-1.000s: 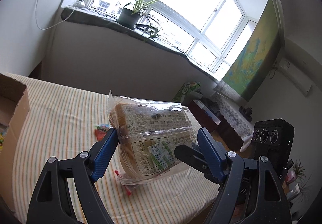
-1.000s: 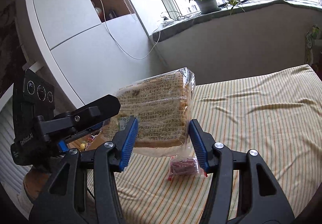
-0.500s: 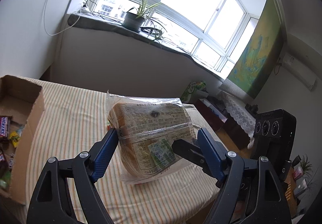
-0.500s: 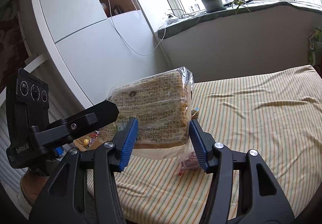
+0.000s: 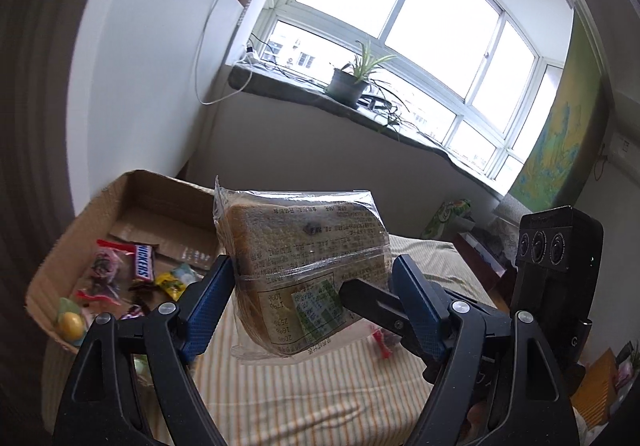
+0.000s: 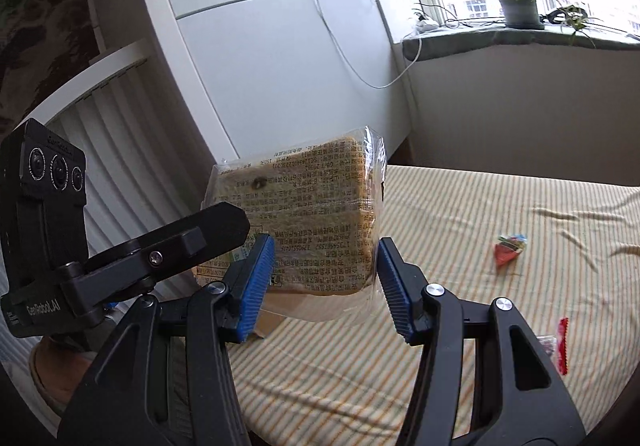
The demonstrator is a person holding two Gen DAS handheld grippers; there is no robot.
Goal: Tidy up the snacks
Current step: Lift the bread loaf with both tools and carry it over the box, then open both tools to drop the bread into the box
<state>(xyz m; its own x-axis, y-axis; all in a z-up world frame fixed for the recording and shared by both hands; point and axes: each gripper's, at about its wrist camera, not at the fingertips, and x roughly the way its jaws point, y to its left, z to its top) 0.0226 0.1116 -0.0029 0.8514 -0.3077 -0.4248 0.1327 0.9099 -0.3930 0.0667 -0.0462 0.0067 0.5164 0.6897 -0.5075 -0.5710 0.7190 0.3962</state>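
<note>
Left wrist view: the cardboard box point(image 5: 80, 230) holds a Snickers bar point(image 5: 144, 264) and blurred sweets. Both the left gripper point(image 5: 308, 298) and right gripper point(image 6: 324, 278) clamp the wrapped bread point(image 5: 304, 258) in mid-air beside it.

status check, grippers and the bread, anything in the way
Both grippers, left and right, clamp the bagged bread, airborne. Cardboard box ahead-left, part filled. Path looks clear.

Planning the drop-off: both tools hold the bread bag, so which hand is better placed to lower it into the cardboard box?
Left, probably. In its view the cardboard box lies open just beside the left tool; from the right tool the bread bag hides nearly all of it.
</note>
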